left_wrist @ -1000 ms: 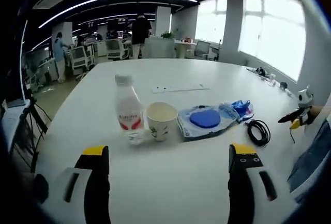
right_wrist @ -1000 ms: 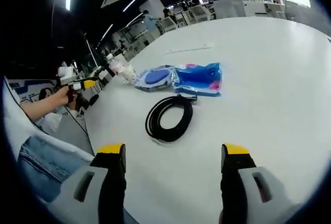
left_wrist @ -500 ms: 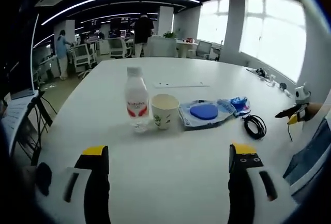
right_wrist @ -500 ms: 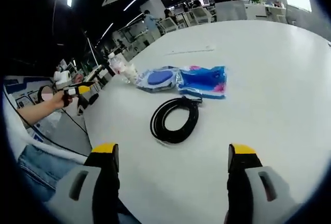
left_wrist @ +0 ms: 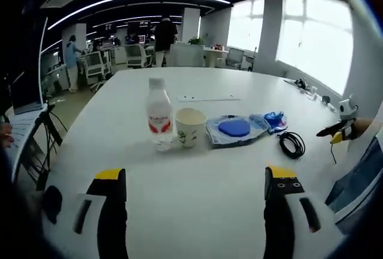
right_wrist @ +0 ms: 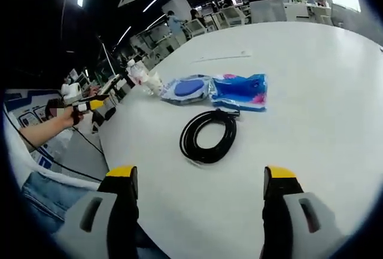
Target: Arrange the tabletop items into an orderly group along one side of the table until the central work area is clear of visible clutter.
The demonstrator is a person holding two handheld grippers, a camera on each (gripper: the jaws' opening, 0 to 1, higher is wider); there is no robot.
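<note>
White and broad, the table (left_wrist: 197,211) stands in a dim open-plan office with bright windows along one side and desks and chairs behind.

In the left gripper view, the paper cup (left_wrist: 190,127) serves as the landmark. A clear water bottle (left_wrist: 158,113) with a red label and white cap stands upright just beside it on the left. On the cup's other side lies a clear plastic packet holding a blue disc (left_wrist: 234,128), its edge close to the cup. Beyond that packet is a blue and pink packet (left_wrist: 274,119), and further out from the cup a coiled black cable (left_wrist: 291,145) rests on the table. Behind the cup, well apart, a thin white sheet (left_wrist: 208,98) lies flat. All four items form a row across the table.

The left gripper (left_wrist: 194,181) hovers over the bare near part of the table, well short of the cup, its jaws spread wide with nothing between them.

In the right gripper view, the right gripper (right_wrist: 198,178) also has its jaws wide apart and holds nothing; the coiled cable (right_wrist: 209,136) lies nearest it, with both packets beyond and the bottle and cup farthest off. The other gripper, held in a hand (right_wrist: 75,111), shows at the left.
</note>
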